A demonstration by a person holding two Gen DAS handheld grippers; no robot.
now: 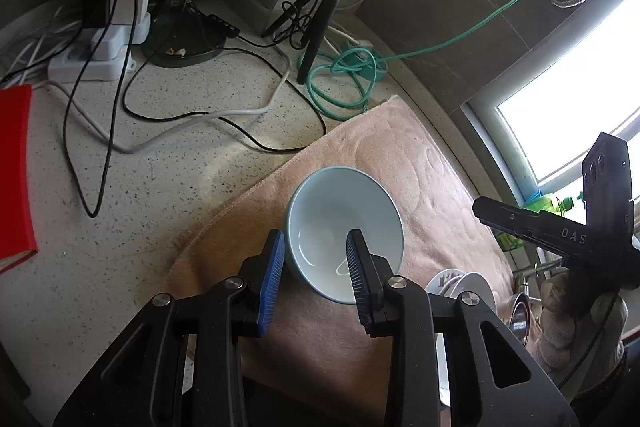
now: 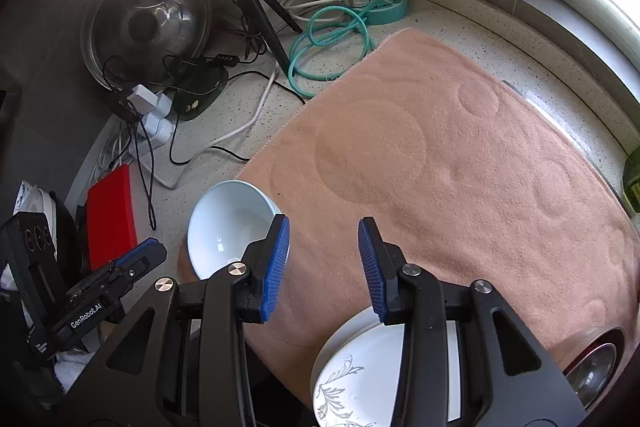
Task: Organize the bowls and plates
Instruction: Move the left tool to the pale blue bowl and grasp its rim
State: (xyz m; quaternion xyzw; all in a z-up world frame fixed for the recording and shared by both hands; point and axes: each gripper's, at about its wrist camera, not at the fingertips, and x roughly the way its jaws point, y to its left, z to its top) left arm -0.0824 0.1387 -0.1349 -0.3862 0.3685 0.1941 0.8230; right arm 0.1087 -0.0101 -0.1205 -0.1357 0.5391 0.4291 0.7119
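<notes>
Pale blue bowl (image 1: pixel 344 231) sat at towel's (image 1: pixel 420 163) left edge, rim between parted fingers of left hand-held gripper (image 1: pixel 316 267), ungripped; right hand-held gripper (image 2: pixel 324 263) open, empty, farther.

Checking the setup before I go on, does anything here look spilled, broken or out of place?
Nothing spilled or broken. The light blue bowl sits tilted at the pink towel's edge, its rim between the open left tongs.

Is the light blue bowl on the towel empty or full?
Empty. The light blue bowl stands upright on the pink towel, and its bare inside shows only reflections; one finger of the left claw reaches inside it.
</notes>
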